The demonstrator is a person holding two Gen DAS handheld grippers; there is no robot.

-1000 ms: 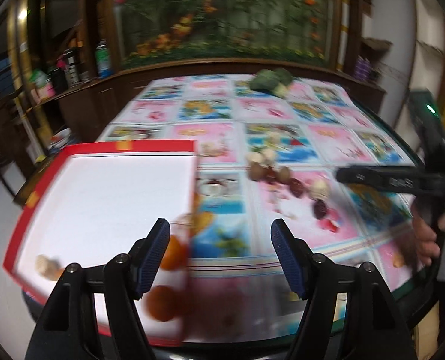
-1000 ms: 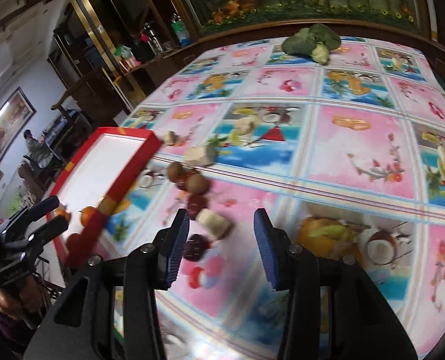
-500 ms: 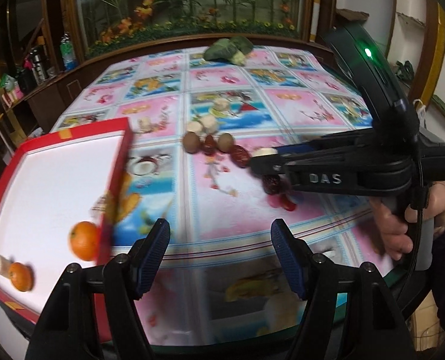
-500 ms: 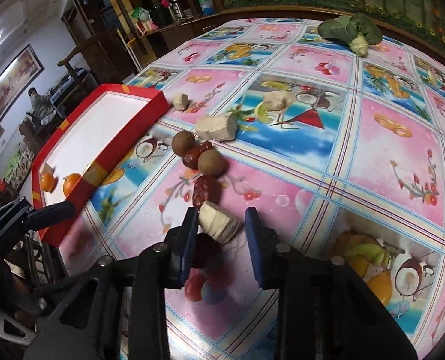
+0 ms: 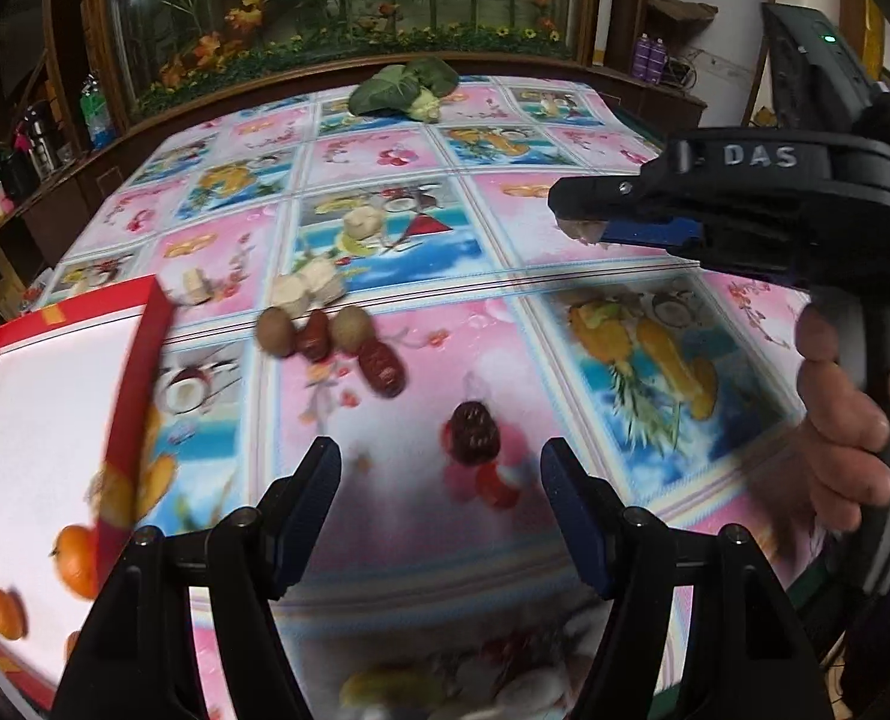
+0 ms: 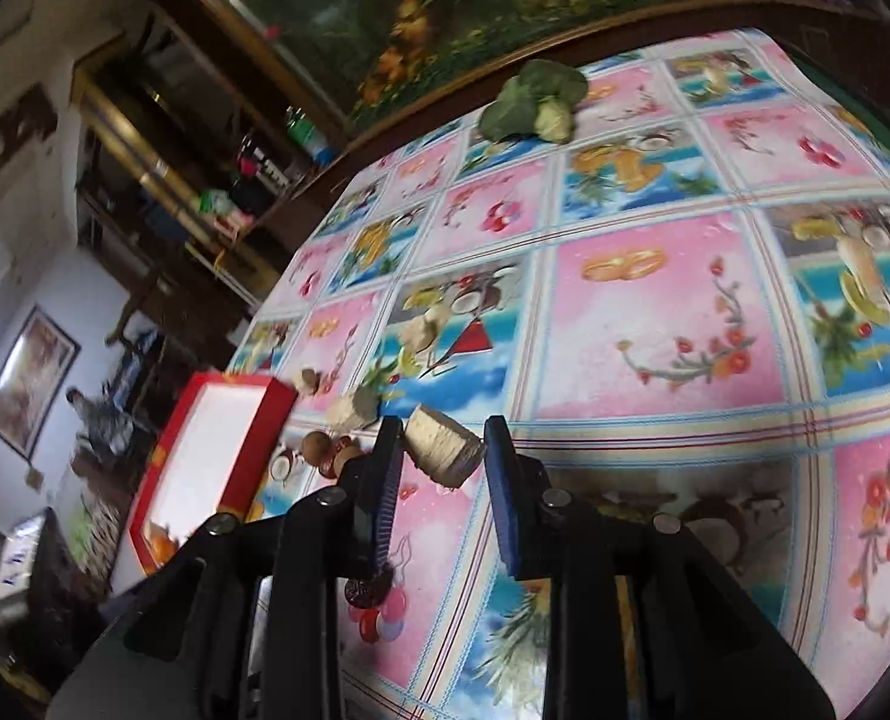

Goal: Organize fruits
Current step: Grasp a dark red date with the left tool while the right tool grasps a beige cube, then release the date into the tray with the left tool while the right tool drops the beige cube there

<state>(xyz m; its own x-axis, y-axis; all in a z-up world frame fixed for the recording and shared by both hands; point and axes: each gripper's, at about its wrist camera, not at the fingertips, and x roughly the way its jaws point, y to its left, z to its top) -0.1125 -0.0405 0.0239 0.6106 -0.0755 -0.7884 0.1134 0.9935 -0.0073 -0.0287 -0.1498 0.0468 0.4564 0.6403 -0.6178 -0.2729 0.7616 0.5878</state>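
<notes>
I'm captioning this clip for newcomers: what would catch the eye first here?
The right gripper holds a pale chunk in its jaws above the loud fruit-print tablecloth. Left of it sits a red tray with oranges, and a green vegetable lies at the far edge.

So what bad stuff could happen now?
The pale chunk in the right gripper looks pinched only near the fingertips, so it might slip and fall. Carrying it to the red tray, it could bump the brown fruits beside the rim and roll them away.
</notes>
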